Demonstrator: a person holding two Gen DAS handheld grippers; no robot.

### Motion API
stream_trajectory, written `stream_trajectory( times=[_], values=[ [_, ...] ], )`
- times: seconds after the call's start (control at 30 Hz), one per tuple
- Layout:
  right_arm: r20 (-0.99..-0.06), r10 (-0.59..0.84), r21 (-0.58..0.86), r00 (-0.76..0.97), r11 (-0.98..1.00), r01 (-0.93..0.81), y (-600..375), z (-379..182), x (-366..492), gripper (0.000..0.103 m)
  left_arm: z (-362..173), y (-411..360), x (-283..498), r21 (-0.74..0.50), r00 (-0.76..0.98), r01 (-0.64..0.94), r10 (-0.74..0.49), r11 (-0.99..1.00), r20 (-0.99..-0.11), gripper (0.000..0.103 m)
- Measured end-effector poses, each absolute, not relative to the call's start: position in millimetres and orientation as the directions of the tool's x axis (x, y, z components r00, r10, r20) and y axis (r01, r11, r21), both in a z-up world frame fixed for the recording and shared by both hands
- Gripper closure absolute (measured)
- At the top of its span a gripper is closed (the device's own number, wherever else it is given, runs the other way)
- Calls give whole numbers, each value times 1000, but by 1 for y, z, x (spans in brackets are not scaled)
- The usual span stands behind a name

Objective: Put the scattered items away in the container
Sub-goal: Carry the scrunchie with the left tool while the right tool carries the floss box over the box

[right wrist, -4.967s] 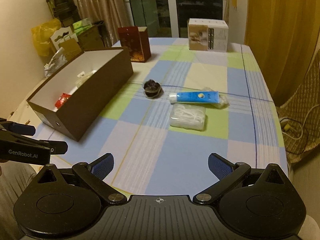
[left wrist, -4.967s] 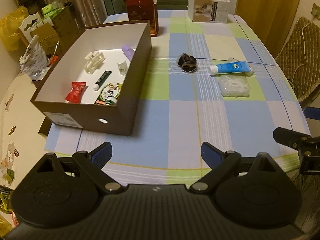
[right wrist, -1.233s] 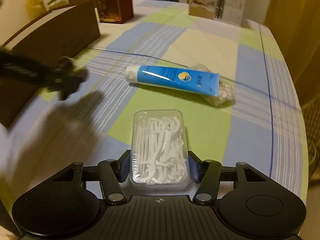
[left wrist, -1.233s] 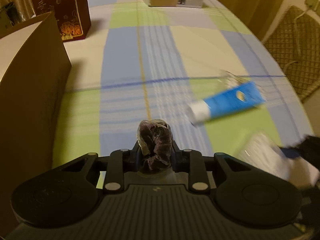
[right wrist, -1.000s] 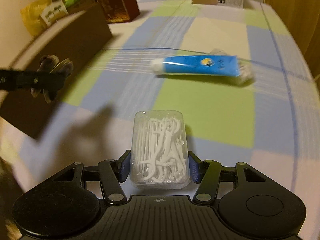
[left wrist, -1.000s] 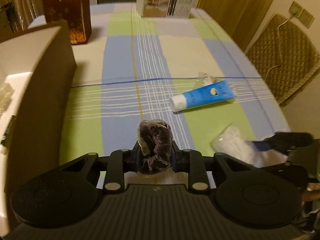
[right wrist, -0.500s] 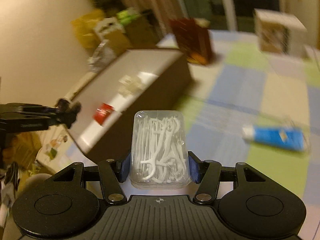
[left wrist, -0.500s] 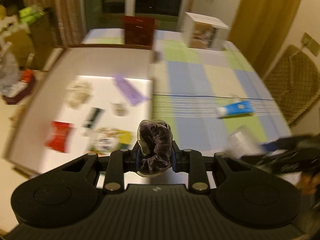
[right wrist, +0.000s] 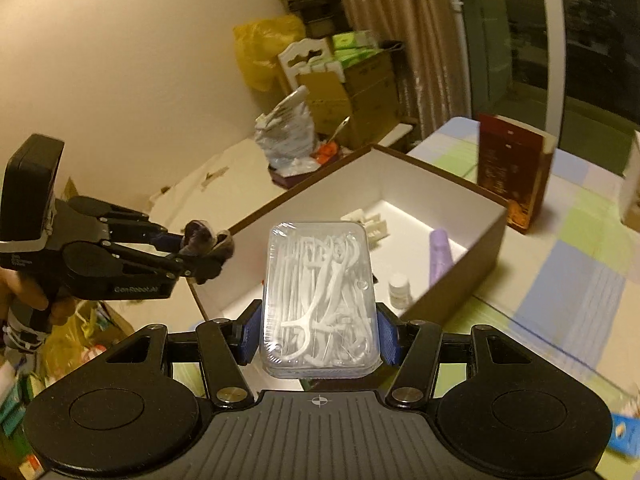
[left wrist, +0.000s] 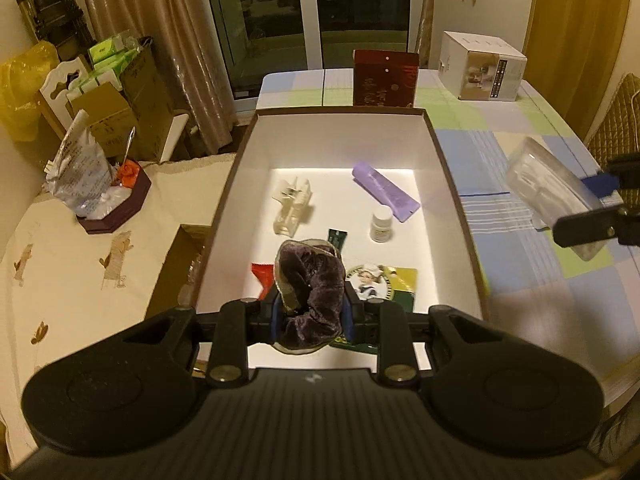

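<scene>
My left gripper (left wrist: 311, 312) is shut on a dark purple velvet scrunchie (left wrist: 310, 280) and hangs above the near end of the brown box (left wrist: 452, 184). On the box's white floor lie a purple tube (left wrist: 386, 190), a white clip (left wrist: 292, 204), a small white bottle (left wrist: 381, 224), a red packet (left wrist: 262, 274) and a picture card (left wrist: 380, 280). My right gripper (right wrist: 319, 336) is shut on a clear case of floss picks (right wrist: 320, 292), raised beside the box's (right wrist: 400, 188) right wall. In the right wrist view the left gripper (right wrist: 196, 254) shows at the left. A blue tube (right wrist: 622, 434) lies on the tablecloth.
A red-brown carton (left wrist: 386, 78) and a white carton (left wrist: 482, 66) stand at the table's far end. Left of the table are a cream-covered surface, a plastic bag (left wrist: 78, 178) and cardboard boxes (left wrist: 116, 120). A woven chair (left wrist: 616, 120) stands at the right.
Both grippers have risen off the tablecloth and swung left with their loads. The left now hangs over the box interior; the right has reached the box's right side.
</scene>
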State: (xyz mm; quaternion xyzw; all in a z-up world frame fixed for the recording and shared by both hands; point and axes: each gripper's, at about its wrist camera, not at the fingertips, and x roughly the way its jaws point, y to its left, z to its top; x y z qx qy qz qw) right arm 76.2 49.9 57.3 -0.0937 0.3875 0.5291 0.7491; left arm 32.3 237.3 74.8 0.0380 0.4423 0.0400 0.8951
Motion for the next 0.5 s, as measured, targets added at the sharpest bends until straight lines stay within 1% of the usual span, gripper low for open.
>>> stream_trajectory(
  times=[0.23, 0.5],
  values=[
    [-729, 673, 206, 127, 393, -896, 84, 38, 82, 44, 59, 244, 44, 121, 567, -21, 112, 992, -816, 79],
    [-762, 635, 182, 125, 396, -900, 98, 19, 93, 44, 40, 258, 53, 132, 534, -21, 122, 991, -836, 79]
  ],
)
